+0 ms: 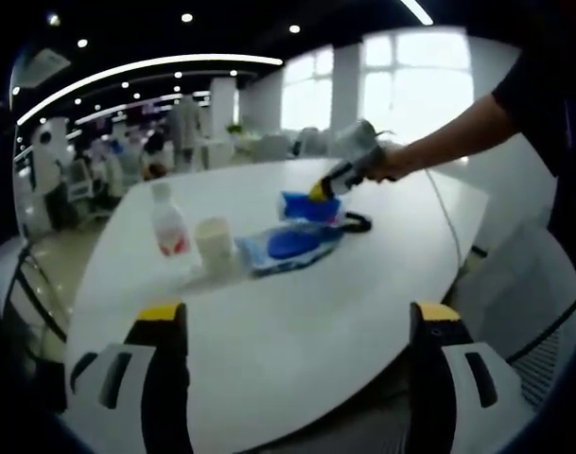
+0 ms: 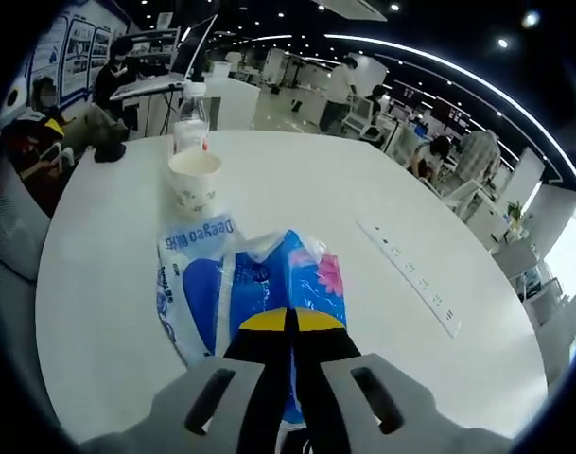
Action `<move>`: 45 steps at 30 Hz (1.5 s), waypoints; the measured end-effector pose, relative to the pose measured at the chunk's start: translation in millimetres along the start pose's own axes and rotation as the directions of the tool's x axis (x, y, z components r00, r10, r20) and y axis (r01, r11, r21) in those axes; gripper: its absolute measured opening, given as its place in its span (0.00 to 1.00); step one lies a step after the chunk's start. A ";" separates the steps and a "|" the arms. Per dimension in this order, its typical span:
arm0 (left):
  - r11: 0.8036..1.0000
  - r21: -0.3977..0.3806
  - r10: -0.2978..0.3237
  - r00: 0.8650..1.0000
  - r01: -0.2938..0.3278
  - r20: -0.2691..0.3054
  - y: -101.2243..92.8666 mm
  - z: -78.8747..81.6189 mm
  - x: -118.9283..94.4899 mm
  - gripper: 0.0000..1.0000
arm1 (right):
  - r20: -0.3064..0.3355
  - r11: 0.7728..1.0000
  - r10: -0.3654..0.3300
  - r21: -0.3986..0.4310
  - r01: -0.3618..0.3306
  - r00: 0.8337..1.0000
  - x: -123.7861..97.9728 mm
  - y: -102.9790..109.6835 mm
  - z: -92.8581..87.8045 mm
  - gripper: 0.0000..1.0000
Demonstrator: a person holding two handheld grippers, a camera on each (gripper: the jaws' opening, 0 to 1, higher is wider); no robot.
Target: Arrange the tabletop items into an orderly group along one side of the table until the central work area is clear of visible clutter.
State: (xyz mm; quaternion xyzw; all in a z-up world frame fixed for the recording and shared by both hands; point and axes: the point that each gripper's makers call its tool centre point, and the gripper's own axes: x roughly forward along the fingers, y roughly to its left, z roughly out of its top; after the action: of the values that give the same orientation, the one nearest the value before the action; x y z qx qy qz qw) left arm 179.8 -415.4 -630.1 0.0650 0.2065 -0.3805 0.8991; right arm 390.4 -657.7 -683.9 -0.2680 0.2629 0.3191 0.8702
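bottle: clear plastic bottle [image 1: 168,227] with a red label, standing just left of the paper cup in the left gripper view, pretty blurry

paper cup: white paper cup [image 1: 215,246], upright on the white table [image 1: 297,331], my landmark here. In the right gripper view the bottle sits right behind it

blue packs: two blue plastic packs, a flat one [image 1: 289,248] just right of the cup, and a smaller one [image 1: 311,205] behind it, further from the cup

black cord: black loop [image 1: 357,223] poking out right of the packs, can't make out what it is

left gripper: [image 1: 297,317] jaws spread wide, nothing between them, well short of the cup and packs

right gripper: [image 2: 288,320] yellow-tipped jaws pressed together on the smaller pack's near edge; what's under the tips is hidden

table strip: long socket strip [image 2: 412,276] set in the table, right of the packs

background: office with people, too blurry to detail
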 end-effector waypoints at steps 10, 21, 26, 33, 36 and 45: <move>1.000 0.005 -0.001 1.000 0.001 -0.006 -0.8 -0.5 0.4 0.92 | -0.024 1.000 0.007 0.012 -0.007 1.000 13.1 13.5 -1.4 0.00; 1.000 0.004 0.001 1.000 -0.001 -0.005 -0.1 -1.0 0.1 0.92 | -0.056 0.998 -0.012 0.053 0.015 0.998 19.9 20.1 -6.6 0.00; 1.000 -0.001 0.008 1.000 -0.008 -0.004 1.3 -1.1 -0.3 0.92 | -0.071 0.997 -0.023 0.069 0.028 0.997 20.4 19.3 -9.6 0.04; 1.000 -0.007 0.016 1.000 -0.016 0.005 3.1 0.3 -1.3 0.91 | -0.037 0.994 -0.041 0.102 0.045 0.998 12.7 15.2 -3.4 0.14; 1.000 -0.007 0.014 1.000 -0.014 0.004 3.1 -0.2 -1.5 0.91 | -0.027 0.993 -0.043 0.112 0.045 0.999 10.3 15.5 -2.3 0.16; 1.000 -0.009 0.007 1.000 -0.007 0.006 2.4 -0.1 -1.7 0.91 | 0.014 0.988 -0.044 0.146 0.041 0.999 -1.5 13.0 2.0 0.23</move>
State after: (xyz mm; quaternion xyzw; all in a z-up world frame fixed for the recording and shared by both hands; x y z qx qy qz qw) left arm 180.3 -412.5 -629.6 0.0604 0.2054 -0.3764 0.9014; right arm 381.0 -648.6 -685.4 -0.2065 0.2723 0.2828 0.8962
